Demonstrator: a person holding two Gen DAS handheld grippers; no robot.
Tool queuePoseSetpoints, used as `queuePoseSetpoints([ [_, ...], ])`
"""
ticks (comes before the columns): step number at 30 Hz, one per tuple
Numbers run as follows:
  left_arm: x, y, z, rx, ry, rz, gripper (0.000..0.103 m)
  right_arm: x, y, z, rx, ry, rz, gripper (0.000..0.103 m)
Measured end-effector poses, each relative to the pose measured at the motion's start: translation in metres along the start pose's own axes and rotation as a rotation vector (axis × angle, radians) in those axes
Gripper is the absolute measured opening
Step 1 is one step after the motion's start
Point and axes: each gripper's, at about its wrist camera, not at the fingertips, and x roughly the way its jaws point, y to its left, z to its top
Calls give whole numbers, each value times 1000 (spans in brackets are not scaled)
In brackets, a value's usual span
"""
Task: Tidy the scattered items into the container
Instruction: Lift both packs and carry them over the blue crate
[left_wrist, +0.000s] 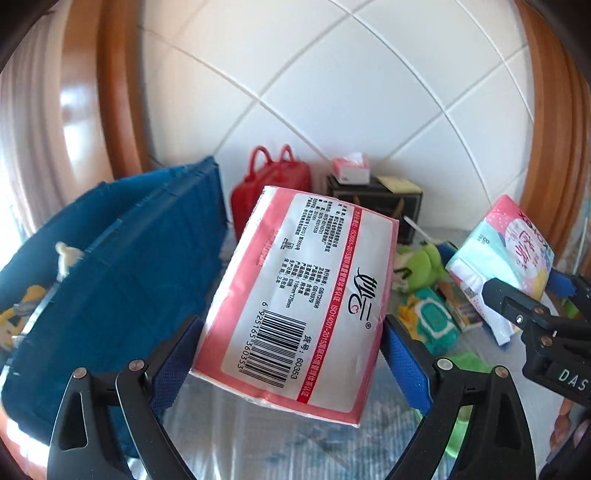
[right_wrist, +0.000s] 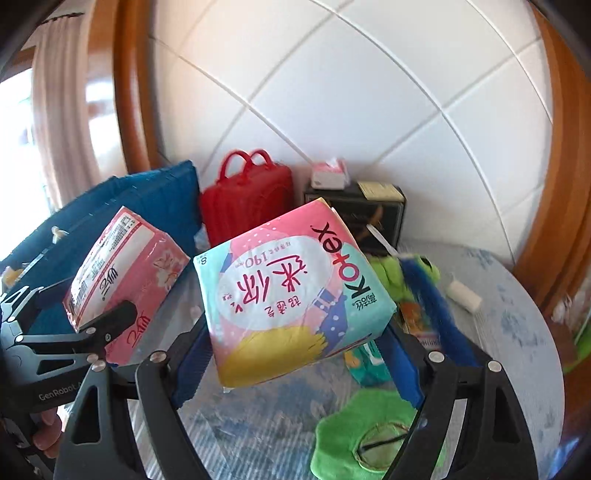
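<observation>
My left gripper (left_wrist: 291, 354) is shut on a pink tissue pack (left_wrist: 295, 299) with a barcode label, held in the air above the table. The same tissue pack (right_wrist: 125, 280) shows at the left in the right wrist view, in the left gripper (right_wrist: 110, 325). My right gripper (right_wrist: 295, 354) is shut on a pink and teal pad pack (right_wrist: 291, 291), also lifted; that pad pack (left_wrist: 506, 258) appears at the right in the left wrist view. The blue container (left_wrist: 110, 266) stands to the left, with small toys inside. A green plush frog (left_wrist: 421, 266), a green wipes pack (left_wrist: 432, 321) and a small box (left_wrist: 461, 306) lie on the table.
A red handbag (left_wrist: 269, 188), a black box (left_wrist: 376, 199) and a tissue box (left_wrist: 351, 168) stand against the tiled wall. A green cloth (right_wrist: 369, 432), a white roll (right_wrist: 463, 295) and a blue fuzzy strip (right_wrist: 432, 306) lie on the patterned table (right_wrist: 517, 332). Wooden frames flank both sides.
</observation>
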Motion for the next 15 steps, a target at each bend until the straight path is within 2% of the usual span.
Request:
queuePoseSetpoints([
  [8,-47,68,20,-88,-96,125,95,-19,56,40,-86,-94,112,83],
  [15,-75,164,31,-133,-149,237,95,-18,143,68,-132,-161,219,83],
])
